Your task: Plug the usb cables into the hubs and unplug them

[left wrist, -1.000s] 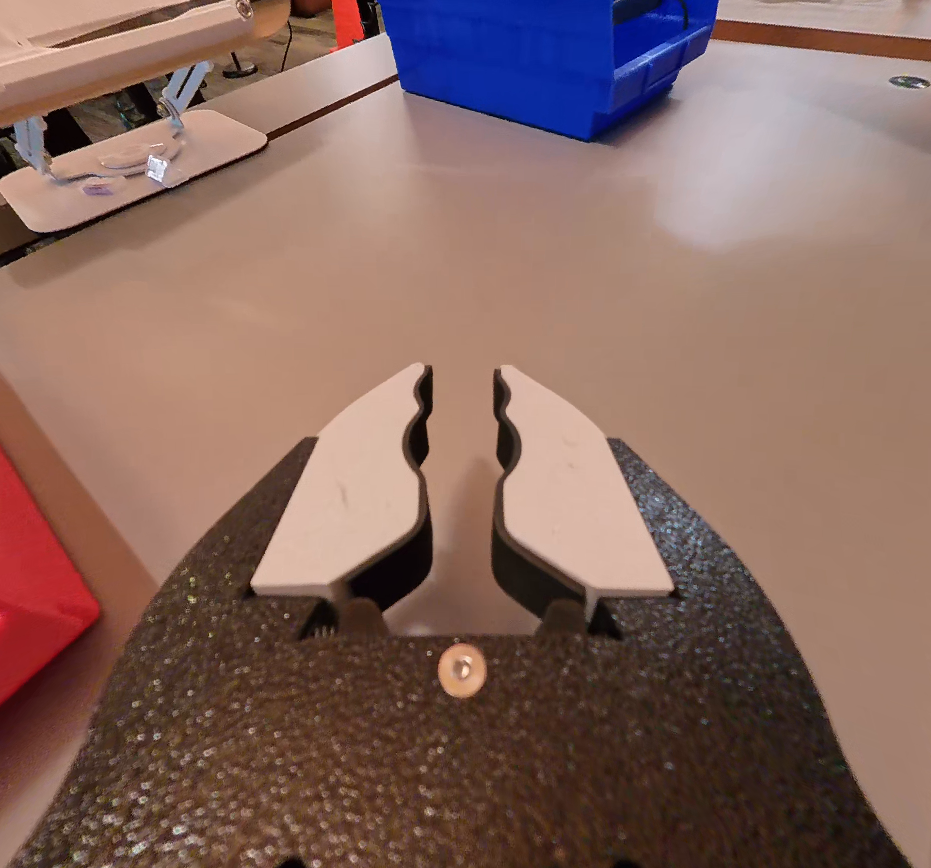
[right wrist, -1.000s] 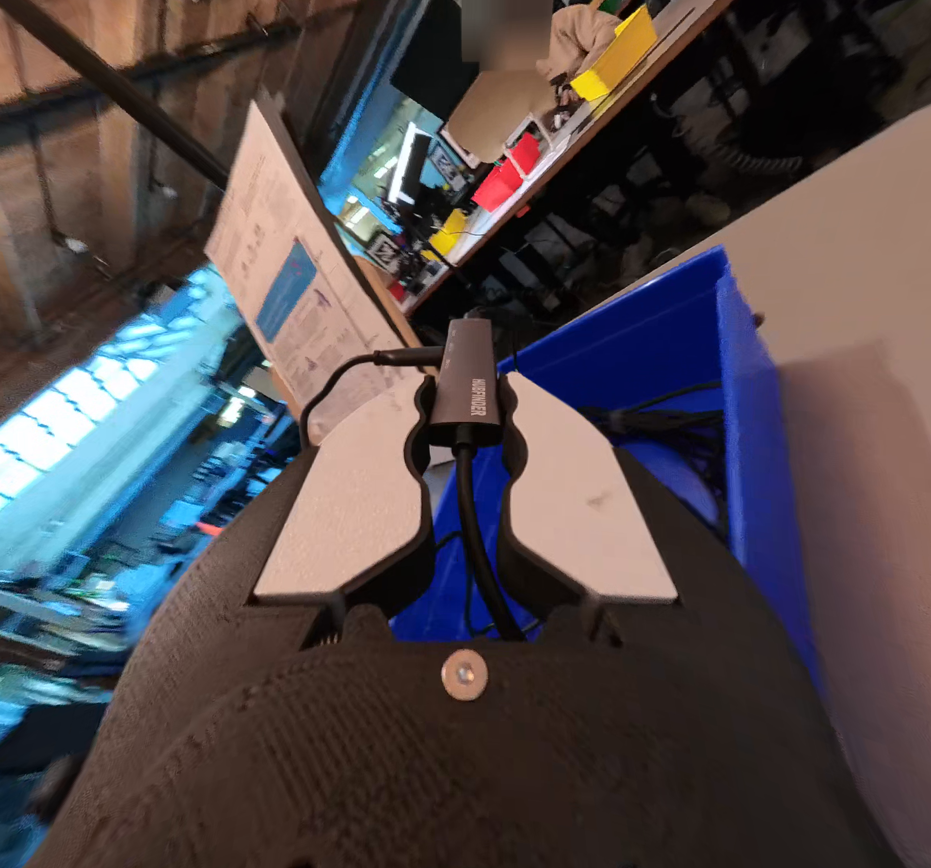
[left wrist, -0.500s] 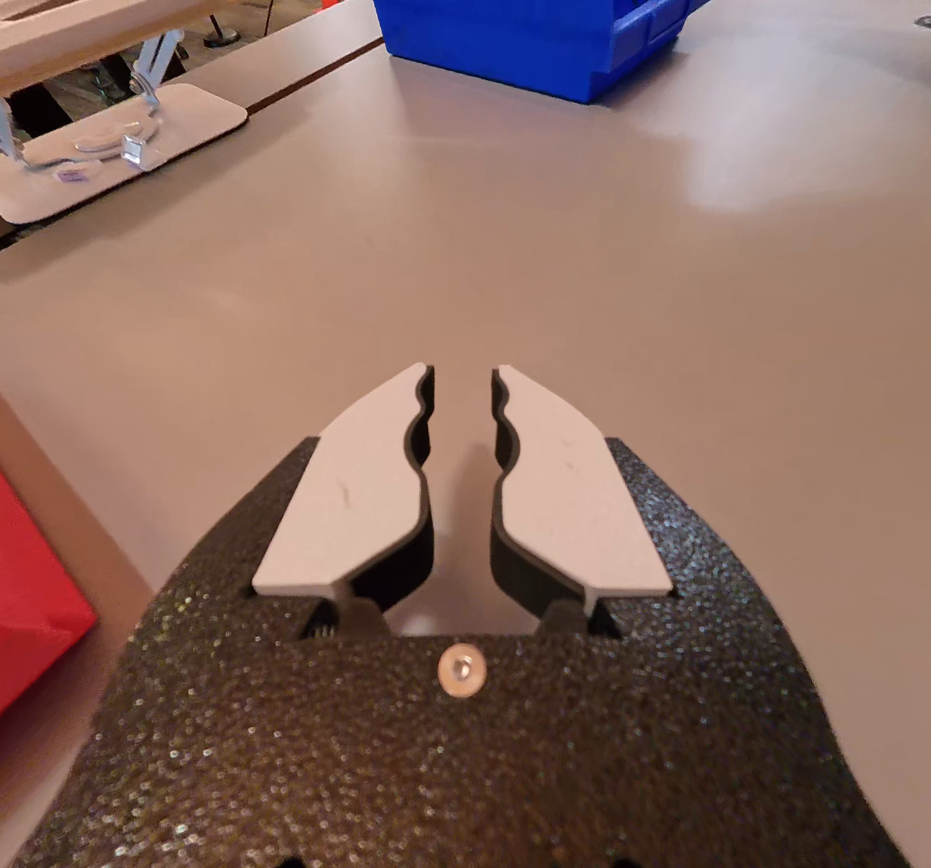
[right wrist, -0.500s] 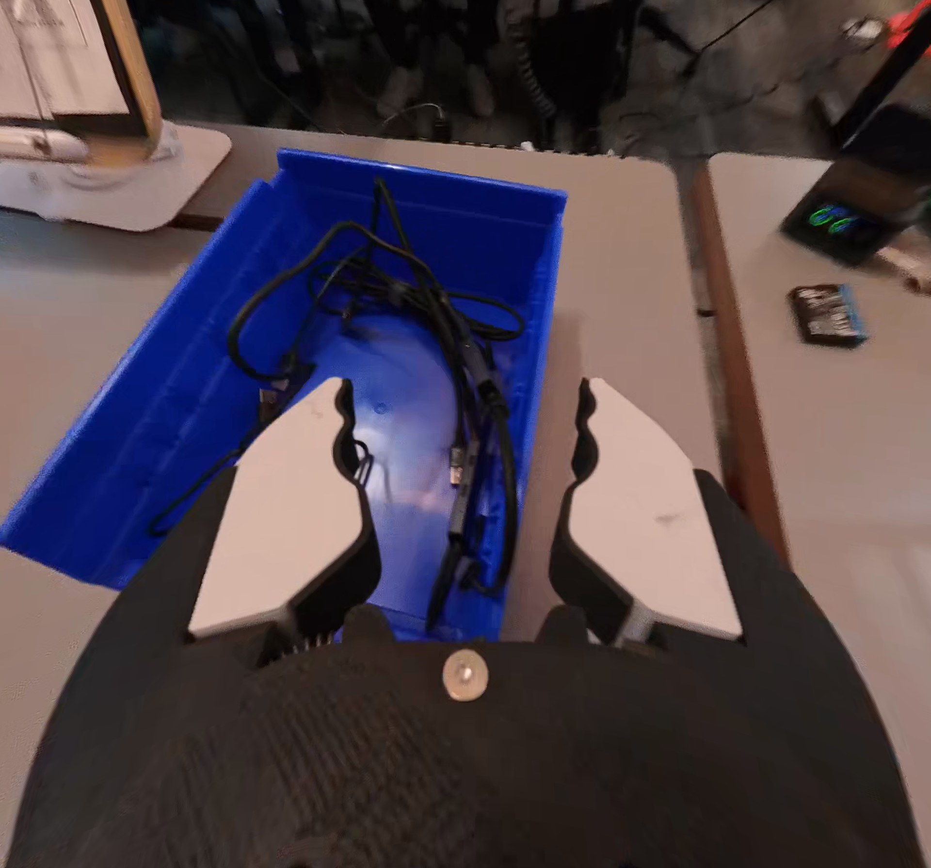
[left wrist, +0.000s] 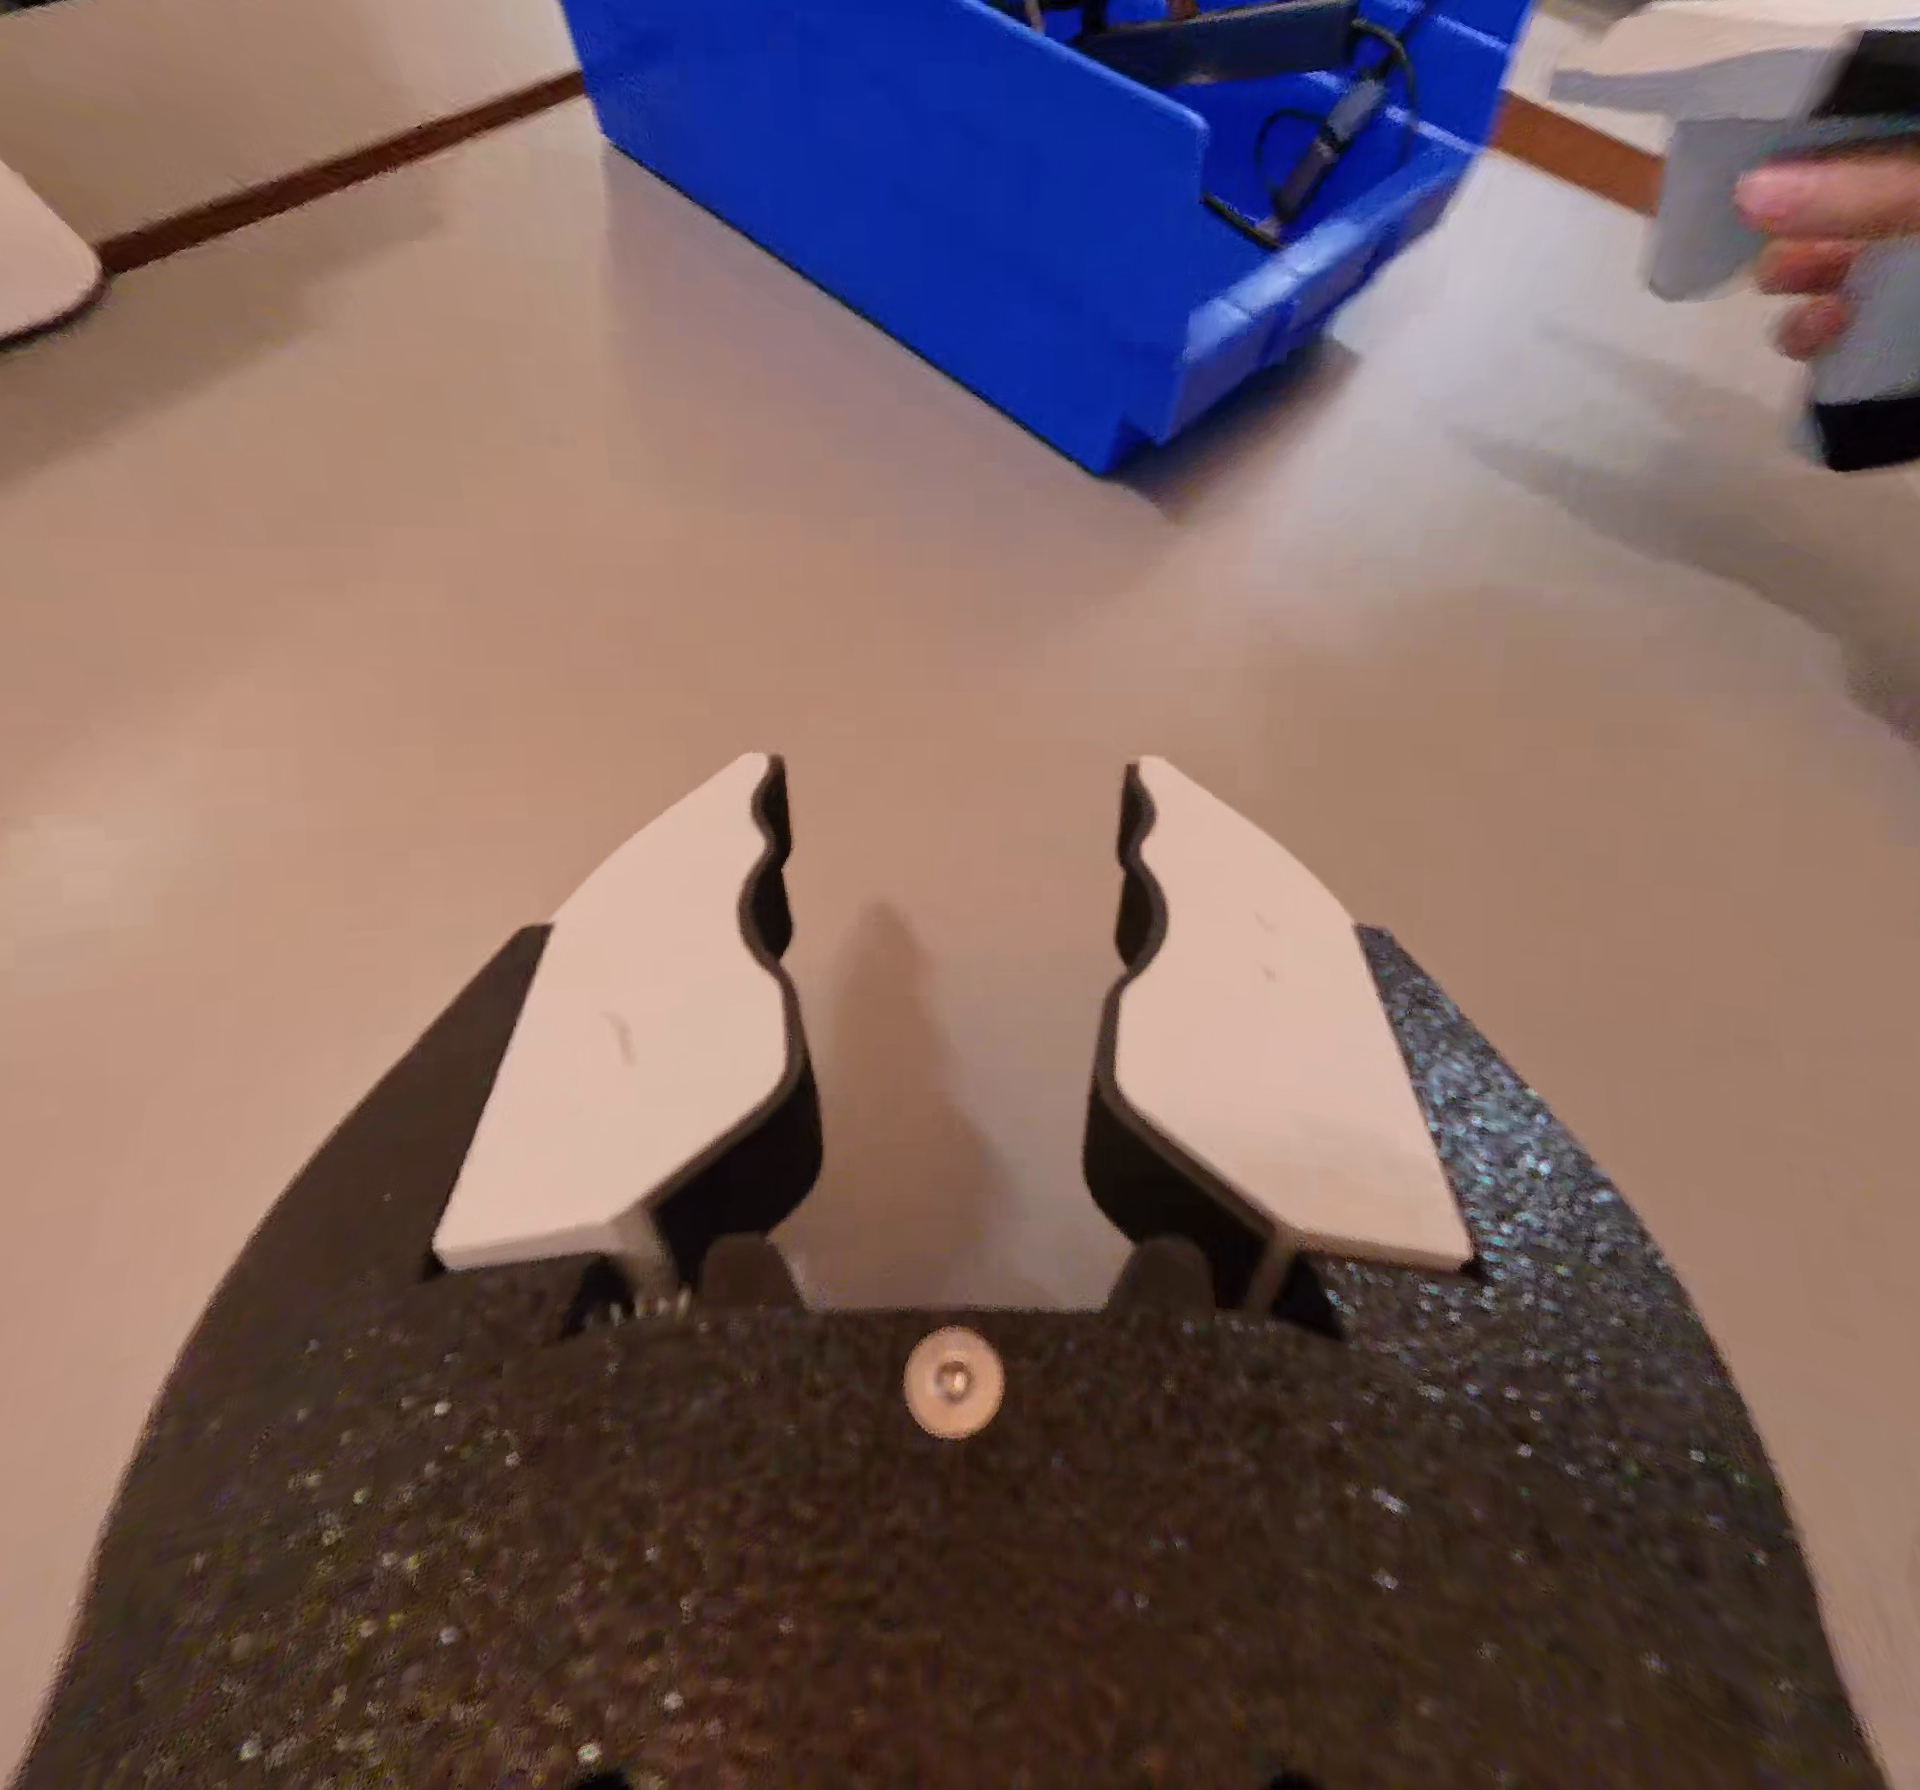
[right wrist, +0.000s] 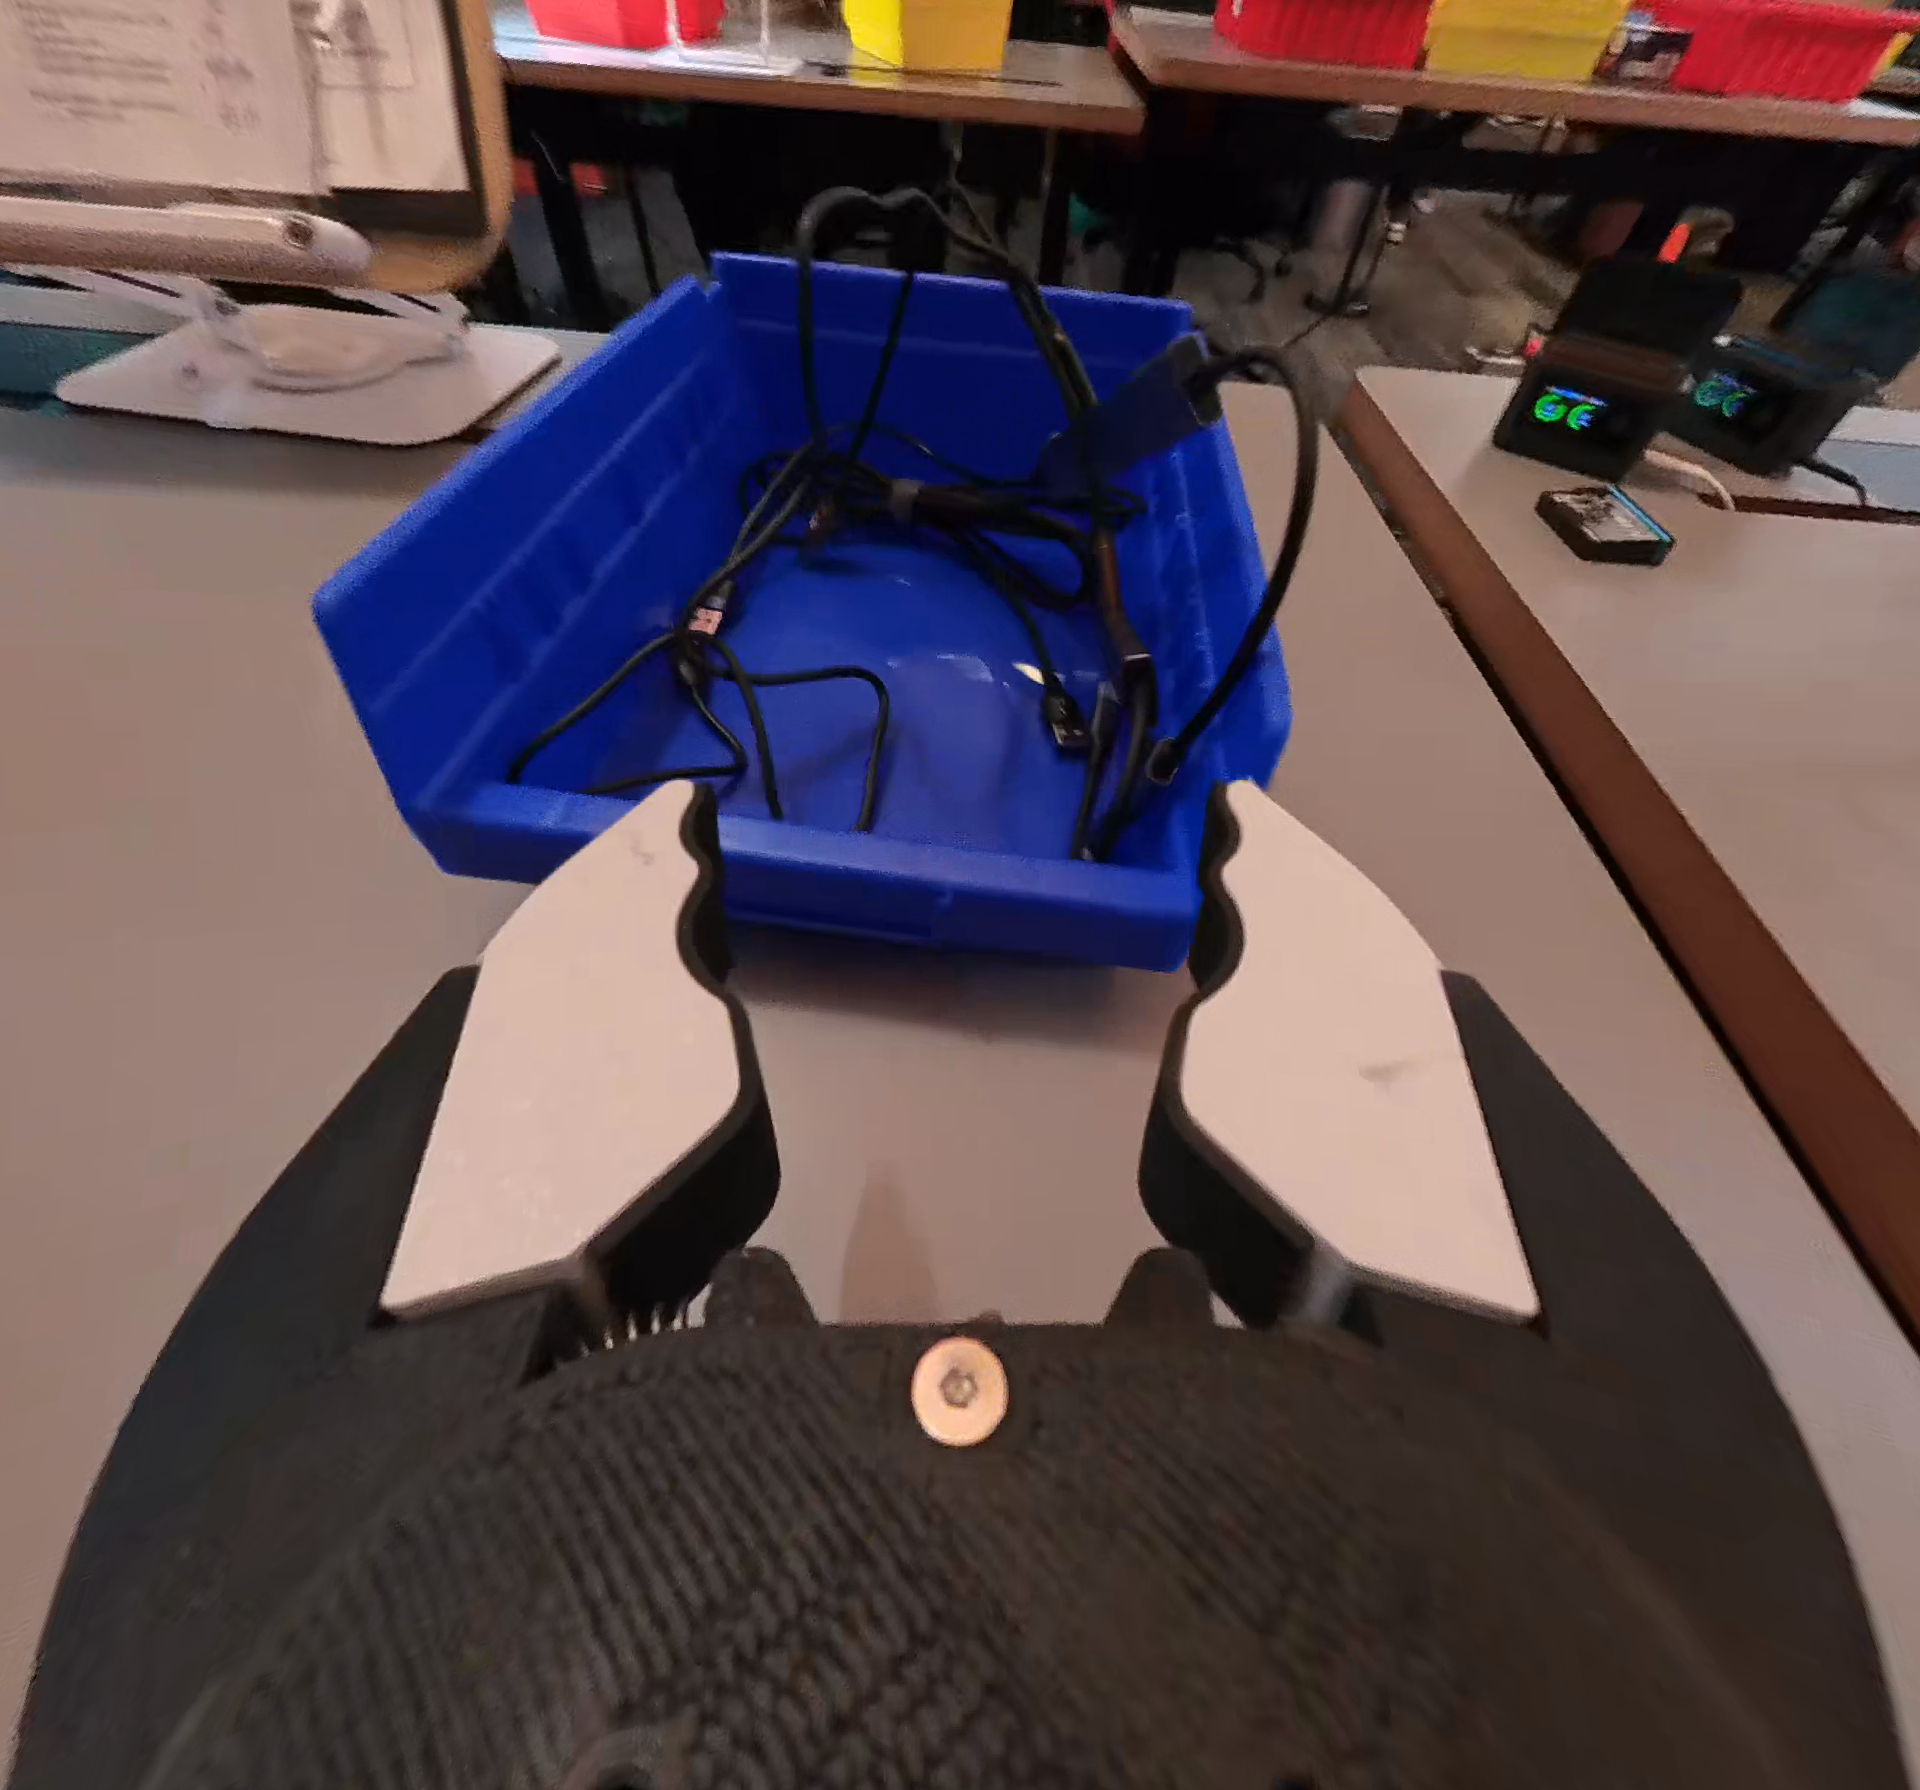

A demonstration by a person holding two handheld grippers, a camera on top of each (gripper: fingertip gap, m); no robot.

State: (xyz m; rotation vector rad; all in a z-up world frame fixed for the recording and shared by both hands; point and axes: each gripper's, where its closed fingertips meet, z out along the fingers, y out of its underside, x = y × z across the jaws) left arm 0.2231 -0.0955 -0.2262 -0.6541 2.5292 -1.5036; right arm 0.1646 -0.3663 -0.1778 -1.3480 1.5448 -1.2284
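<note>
My left gripper (left wrist: 954, 805) and right gripper (right wrist: 956, 841) are both spread, empty, over the table (left wrist: 416, 545). The cables (right wrist: 831, 535) and hub (right wrist: 1148, 400) lie in the bin (right wrist: 499, 587).

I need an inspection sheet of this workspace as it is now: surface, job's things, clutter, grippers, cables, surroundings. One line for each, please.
Surface: grey table, bare in front of both grippers.
Job's things: blue bin on the table; a dark hub leans on its right wall.
Clutter: small dark device on the neighbouring table.
Grippers: left gripper open, empty, above the table; right gripper open, empty, facing the bin.
Cables: black usb cables tangled inside the bin; one loops over its right wall.
Surroundings: document stand to the left; red and yellow bins on far tables.
</note>
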